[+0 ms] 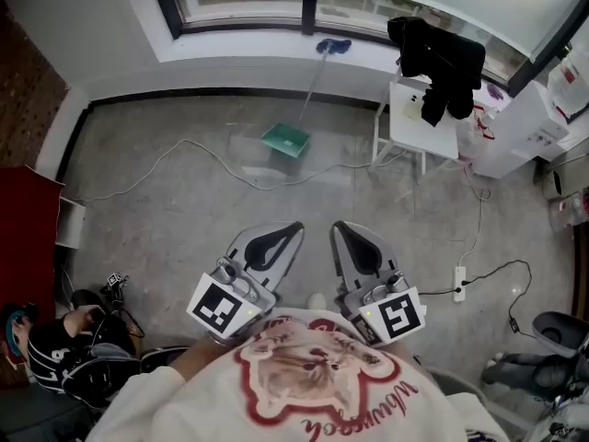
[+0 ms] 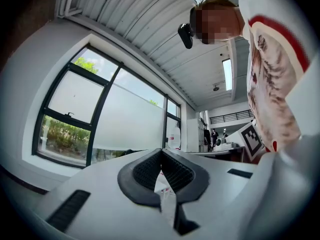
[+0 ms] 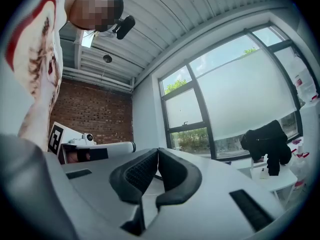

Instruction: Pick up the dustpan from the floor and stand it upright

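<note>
1. The dustpan [image 1: 285, 140] is a flat green plastic scoop on the mottled grey concrete floor [image 1: 184, 219]. It sits at 12 o'clock from both grippers and well apart from them. Its thin pale handle runs toward the white sill and ends in a blue grip [image 1: 333, 46]. Whether it leans or lies flat cannot be told.
2. The left gripper [image 1: 281, 238] has a smooth white shell and black ribbed pads. In its own view [image 2: 161, 151] the pad tips meet, clenched on nothing.
3. The right gripper [image 1: 350, 238] is built alike. In its own view [image 3: 157, 151] the tips press together, with nothing between them.
4. Each gripper carries 1 cube with a black-and-white square marker: the left cube [image 1: 221, 307] and the right cube [image 1: 396, 316].
5. Only the head view shows the dustpan. It also shows a thin white cable [image 1: 189, 142] snaking at 10 o'clock and a small white table [image 1: 433, 136] at 1 o'clock. A limp black garment [image 1: 437, 53] is draped on the table. A white power strip [image 1: 458, 279] lies at 3 o'clock from the right gripper.
6. The left gripper view alone shows a ribbed ceiling [image 2: 150, 29] and a dark-framed window [image 2: 100, 114].
7. The right gripper view alone shows a red brick wall [image 3: 95, 114], and it shows the garment from the side.
</note>
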`<state>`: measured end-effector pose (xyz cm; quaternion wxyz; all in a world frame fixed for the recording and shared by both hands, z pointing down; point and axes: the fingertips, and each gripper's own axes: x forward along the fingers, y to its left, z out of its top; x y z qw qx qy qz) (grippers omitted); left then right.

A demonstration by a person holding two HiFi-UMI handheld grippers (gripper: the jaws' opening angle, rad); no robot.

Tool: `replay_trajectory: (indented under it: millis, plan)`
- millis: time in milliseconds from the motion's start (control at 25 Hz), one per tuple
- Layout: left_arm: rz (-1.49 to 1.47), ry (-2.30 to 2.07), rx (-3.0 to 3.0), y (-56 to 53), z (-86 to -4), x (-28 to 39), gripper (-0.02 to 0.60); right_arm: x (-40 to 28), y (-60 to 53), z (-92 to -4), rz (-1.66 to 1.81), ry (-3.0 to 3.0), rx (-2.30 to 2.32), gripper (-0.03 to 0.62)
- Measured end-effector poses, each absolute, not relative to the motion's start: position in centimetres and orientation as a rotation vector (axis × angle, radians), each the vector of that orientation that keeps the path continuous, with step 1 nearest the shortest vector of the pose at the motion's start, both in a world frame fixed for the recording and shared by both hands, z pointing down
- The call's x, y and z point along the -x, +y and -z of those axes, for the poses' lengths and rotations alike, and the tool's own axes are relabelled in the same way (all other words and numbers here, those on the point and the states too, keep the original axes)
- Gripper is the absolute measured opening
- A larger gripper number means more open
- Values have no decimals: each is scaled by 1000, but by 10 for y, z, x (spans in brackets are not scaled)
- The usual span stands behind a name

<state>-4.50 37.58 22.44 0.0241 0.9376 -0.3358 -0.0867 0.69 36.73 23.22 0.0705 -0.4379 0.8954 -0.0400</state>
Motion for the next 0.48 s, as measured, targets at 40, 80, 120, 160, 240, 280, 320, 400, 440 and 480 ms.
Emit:
replay_trajectory:
  millis: [40, 80, 120, 160, 240, 280, 320, 400, 440, 480]
  plan:
    - [273, -1037, -2903, 375, -223, 42, 19, -10, 366, -231, 124, 2688, 1317, 25]
    - [277, -1036, -2903, 375, -222, 39, 20, -13, 366, -230, 123, 2686, 1314, 25]
    - [279, -1035, -2904, 375, -222, 35, 20, -17, 366, -230, 116, 2690, 1312, 25]
    - [279, -1035, -2904, 376, -221, 32, 20, -19, 366, -231, 103, 2702, 1310, 25]
    - [281, -1036, -2902, 377, -222, 23, 20, -24, 369, -233, 78, 2731, 1304, 25]
    - [283, -1037, -2899, 377, -222, 19, 20, -28, 370, -233, 71, 2739, 1301, 25]
    - [285, -1038, -2895, 377, -223, 14, 20, -31, 371, -233, 67, 2744, 1297, 25]
    - [284, -1044, -2890, 378, -223, 4, 20, -40, 372, -231, 60, 2749, 1288, 25]
    - [286, -1049, -2891, 379, -223, -1, 20, -45, 372, -230, 60, 2749, 1280, 25]
    - [293, -1054, -2895, 379, -223, -7, 20, -50, 373, -231, 61, 2750, 1270, 25]
